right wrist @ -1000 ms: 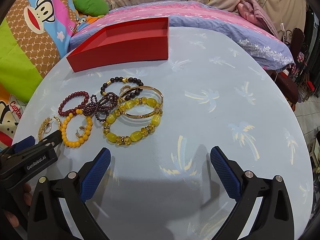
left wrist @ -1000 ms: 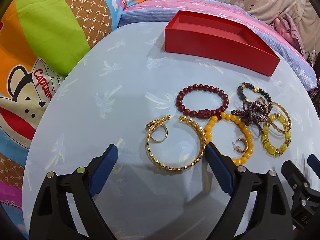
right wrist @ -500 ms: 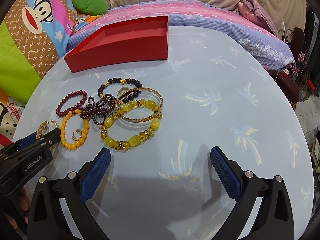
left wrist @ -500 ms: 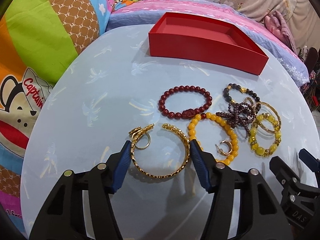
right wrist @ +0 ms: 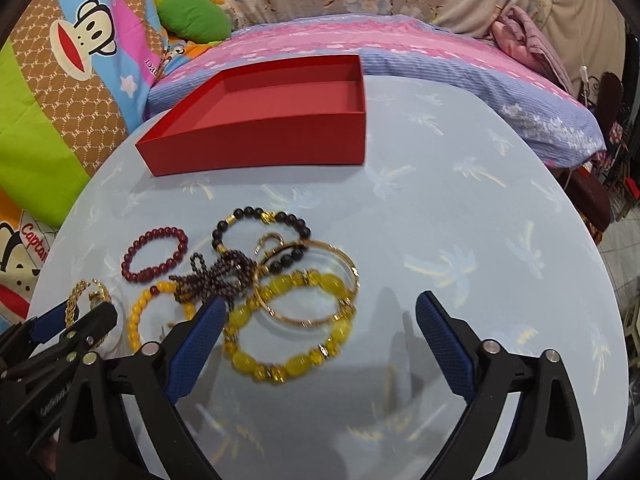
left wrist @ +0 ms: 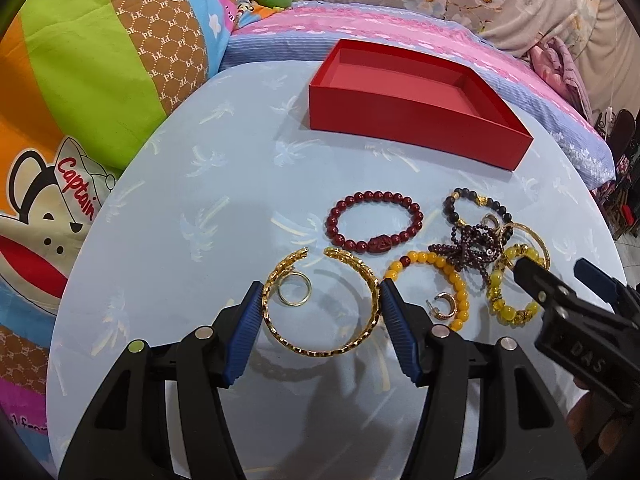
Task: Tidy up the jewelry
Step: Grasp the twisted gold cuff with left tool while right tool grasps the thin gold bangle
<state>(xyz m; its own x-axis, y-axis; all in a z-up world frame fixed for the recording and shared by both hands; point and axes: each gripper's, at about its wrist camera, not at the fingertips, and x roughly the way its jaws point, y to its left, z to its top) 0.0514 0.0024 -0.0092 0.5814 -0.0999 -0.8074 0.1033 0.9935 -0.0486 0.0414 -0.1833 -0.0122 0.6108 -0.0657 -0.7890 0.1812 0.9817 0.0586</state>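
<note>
The open gold bangle [left wrist: 320,304] lay on the pale blue table [left wrist: 168,208], squarely between the left gripper [left wrist: 320,300] pads, which pressed against its two sides at three and nine o'clock, pinching it. A small gold ring [left wrist: 295,289] rested inside the bangle at about ten o'clock. From the bangle, the dark red bead bracelet [left wrist: 376,222] lay at one o'clock, and the orange bead bracelet [left wrist: 440,280] just beside it at three o'clock, with a gold hoop earring [left wrist: 442,306] inside its loop.

The right gripper [right wrist: 318,316] stood spread wide, its jaws closing, around the yellow stone bracelet [right wrist: 288,328] without touching it; a thin gold bangle [right wrist: 316,284] overlapped that bracelet at twelve o'clock.

The red box [left wrist: 416,100] sat at twelve o'clock, well apart, with nothing inside.
</note>
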